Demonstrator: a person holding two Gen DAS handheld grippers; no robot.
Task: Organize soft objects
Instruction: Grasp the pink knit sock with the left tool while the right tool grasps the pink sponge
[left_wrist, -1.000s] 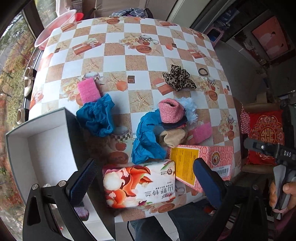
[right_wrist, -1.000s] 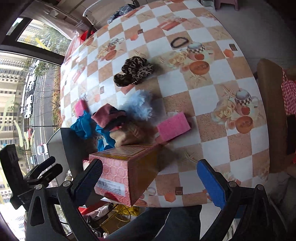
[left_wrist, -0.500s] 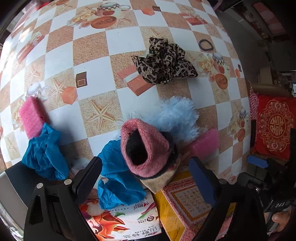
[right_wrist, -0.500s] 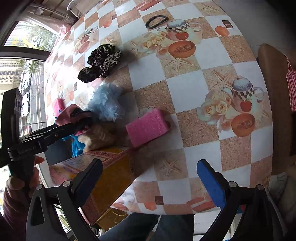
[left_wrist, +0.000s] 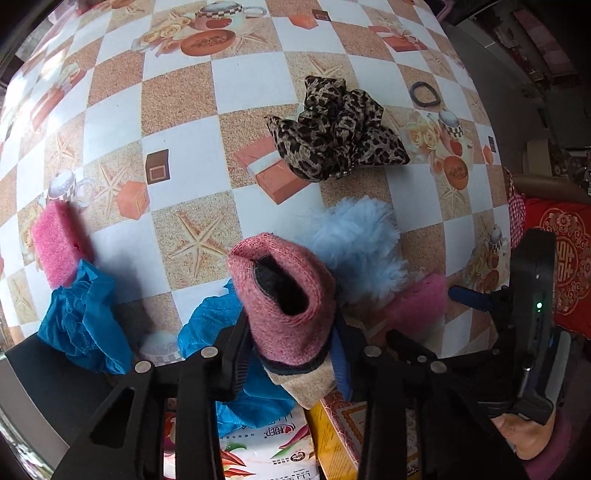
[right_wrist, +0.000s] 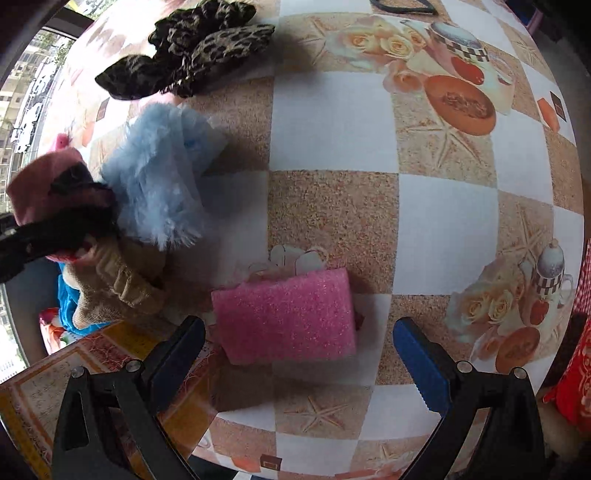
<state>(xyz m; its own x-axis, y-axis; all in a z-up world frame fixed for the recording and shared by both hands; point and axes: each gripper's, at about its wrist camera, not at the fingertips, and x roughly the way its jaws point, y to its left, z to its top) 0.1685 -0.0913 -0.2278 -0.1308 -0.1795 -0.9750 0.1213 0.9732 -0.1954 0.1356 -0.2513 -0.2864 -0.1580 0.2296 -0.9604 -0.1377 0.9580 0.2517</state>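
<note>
The left gripper (left_wrist: 291, 354), just closing, pinches the pink sock (left_wrist: 284, 299); the spread right gripper (right_wrist: 299, 354) should lower squarely around the pink sponge (right_wrist: 288, 314).

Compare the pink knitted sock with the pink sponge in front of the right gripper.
The pink knitted sock is woven and tube-like, its mouth gaping; the pink sponge is a porous rectangular block. The left gripper, whose jaws have just been closing, pinches the sock; the sponge lies flat, untouched, ahead of the open right gripper. Both are pink.

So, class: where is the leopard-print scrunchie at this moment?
In the left wrist view the leopard-print scrunchie lies on the checked tablecloth, above centre, beyond the fluffy blue piece and left of the black hair tie.
</note>
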